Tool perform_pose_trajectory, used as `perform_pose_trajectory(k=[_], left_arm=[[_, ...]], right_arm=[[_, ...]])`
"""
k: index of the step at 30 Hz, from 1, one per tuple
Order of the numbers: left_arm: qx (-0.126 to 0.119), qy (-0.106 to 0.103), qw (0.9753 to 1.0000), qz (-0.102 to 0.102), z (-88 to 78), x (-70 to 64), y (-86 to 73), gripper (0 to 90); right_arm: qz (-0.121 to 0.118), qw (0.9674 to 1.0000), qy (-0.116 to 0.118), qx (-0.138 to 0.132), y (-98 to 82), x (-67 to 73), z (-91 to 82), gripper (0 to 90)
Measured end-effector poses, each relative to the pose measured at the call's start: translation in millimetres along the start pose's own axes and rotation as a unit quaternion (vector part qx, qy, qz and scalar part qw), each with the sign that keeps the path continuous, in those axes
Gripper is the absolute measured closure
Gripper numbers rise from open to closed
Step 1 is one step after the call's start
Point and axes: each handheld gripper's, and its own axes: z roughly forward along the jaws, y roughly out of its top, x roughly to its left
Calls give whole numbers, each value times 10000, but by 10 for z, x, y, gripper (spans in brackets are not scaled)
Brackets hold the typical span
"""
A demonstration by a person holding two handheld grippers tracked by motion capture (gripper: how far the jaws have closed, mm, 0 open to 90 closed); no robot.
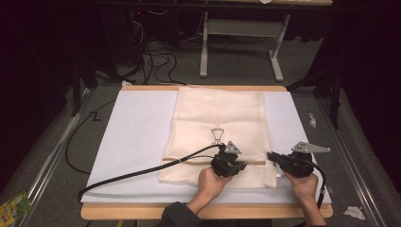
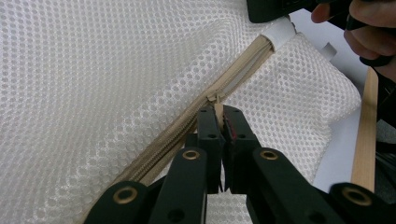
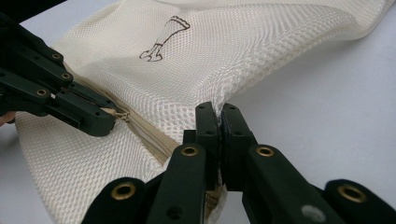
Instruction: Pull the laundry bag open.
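On the white table cover (image 1: 137, 137), toward the edge nearest you, lies the cream mesh laundry bag (image 1: 220, 113), flat and running away from you, with a small dark printed figure (image 1: 217, 135) near its middle. Its beige zipper (image 2: 187, 126) crosses the near end of the bag.

Your left gripper (image 2: 219, 113) is clamped tight on the zipper pull (image 2: 215, 100); in the left gripper view the jaws meet with the little tab pinched between them, partway along the zipper track. From the high view that gripper (image 1: 232, 165) sits over the near part of the bag, its black cable (image 1: 142, 172) trailing off to the left across the cover.

Your right gripper (image 3: 219, 114) is closed on the mesh at the bag's right edge, the jaws pressed together with a fold of fabric caught between them. In the high view it (image 1: 274, 157) rests at the bag's near right corner, just beside the left one. In the right gripper view the mesh rises in a soft ridge between the two grippers.

The wooden table edge (image 1: 142, 211) shows below the cover.
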Motion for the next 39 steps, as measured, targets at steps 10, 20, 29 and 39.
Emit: perform_pose_trajectory(k=[10,20,29,39], left_arm=[[-73,79,9999,-64,-138,88,-43,873],[-232,79,9996,-120,-269,143,-59,872],[-313,-18,9994,-150,-356,216,-93,871],[-335,-6,9994,-85,-441,228,-111,871]], right_arm=[[8,10000,-92,17,11,-14,-16,887],[23,9999,-111,22,24,-22,-13,886],[50,9999,-95,36,20,-26,-5,885],[65,9999,-103,63,18,-33,-2,885]])
